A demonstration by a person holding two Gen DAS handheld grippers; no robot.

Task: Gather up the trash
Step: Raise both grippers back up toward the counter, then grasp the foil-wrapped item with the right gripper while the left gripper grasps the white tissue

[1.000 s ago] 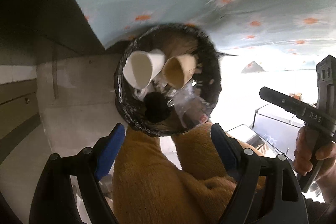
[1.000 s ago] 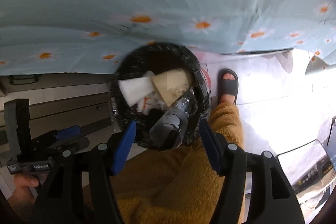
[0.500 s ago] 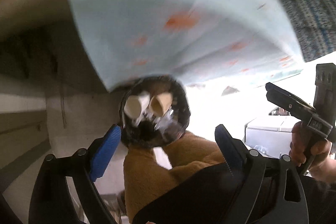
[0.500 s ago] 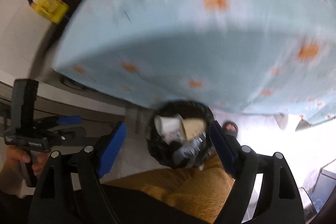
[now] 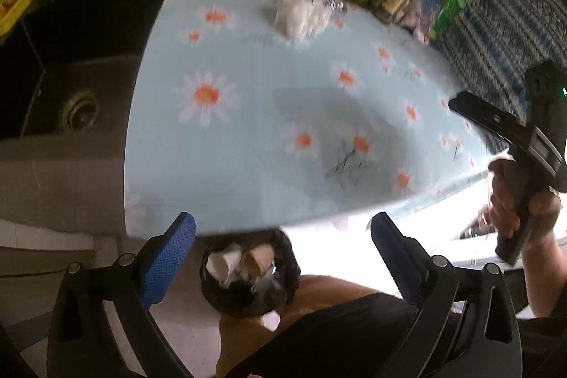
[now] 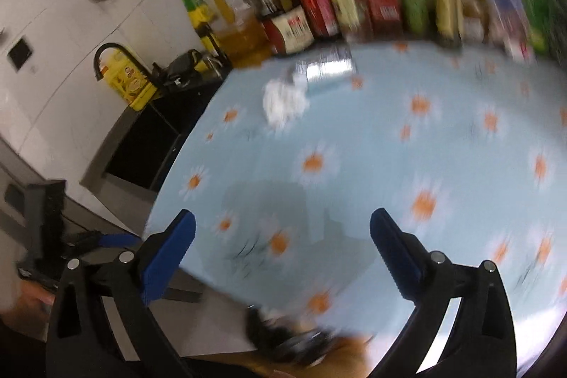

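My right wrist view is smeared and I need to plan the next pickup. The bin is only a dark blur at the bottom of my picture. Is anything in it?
Observer: Yes. The left wrist view shows the black-lined bin at the near edge of the table, holding a white paper cup and a tan paper cup.
Operator: What is below the tap, left of the table?
Observer: A dark sink with a round drain in its floor.

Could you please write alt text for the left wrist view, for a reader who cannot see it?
The open, empty left gripper looks down over a daisy-print tablecloth where white crumpled trash lies. A black-lined bin holding paper cups stands below the table edge, and the right gripper shows at the right.
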